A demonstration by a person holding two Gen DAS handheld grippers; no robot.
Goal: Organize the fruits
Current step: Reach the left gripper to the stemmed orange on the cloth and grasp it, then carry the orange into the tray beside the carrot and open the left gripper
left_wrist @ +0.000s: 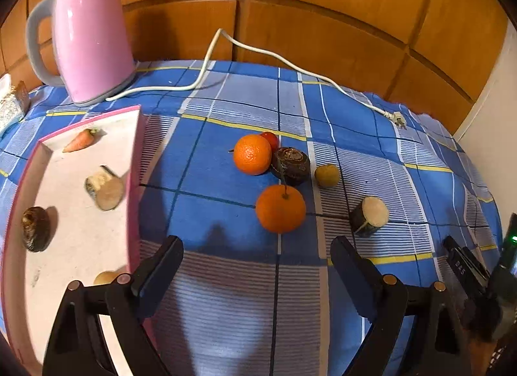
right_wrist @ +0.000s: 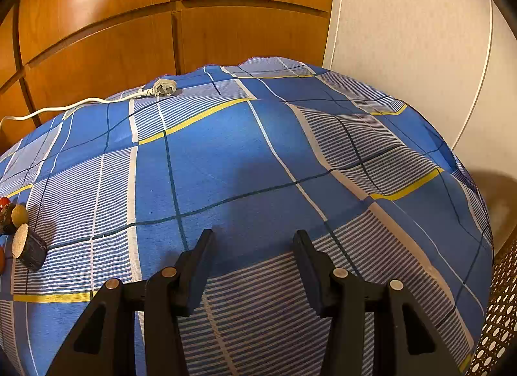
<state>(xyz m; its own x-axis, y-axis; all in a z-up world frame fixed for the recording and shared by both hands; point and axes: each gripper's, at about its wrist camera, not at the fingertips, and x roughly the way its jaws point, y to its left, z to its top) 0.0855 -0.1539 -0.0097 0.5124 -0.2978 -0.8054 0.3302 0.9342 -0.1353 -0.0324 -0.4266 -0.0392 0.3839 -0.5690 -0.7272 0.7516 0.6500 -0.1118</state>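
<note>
Fruit already lies in the pink-rimmed tray (left_wrist: 134, 162) at left: a carrot (left_wrist: 79, 140) and a dark fruit (left_wrist: 35, 229). Just right of it the left gripper (left_wrist: 257, 254) spreads wide, empty, facing two oranges (left_wrist: 280, 208) on the blue checked cloth (left_wrist: 226, 136). Farther right, the right gripper (right_wrist: 253, 243) stands part-open over bare cloth, holding nothing.

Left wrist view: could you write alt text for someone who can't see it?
An open, empty left hand-held gripper points at two oranges, a tomato and other produce on a blue checked tablecloth. To the left, a pink-rimmed tray holds a carrot and other pieces; a pink kettle stands behind.
</note>
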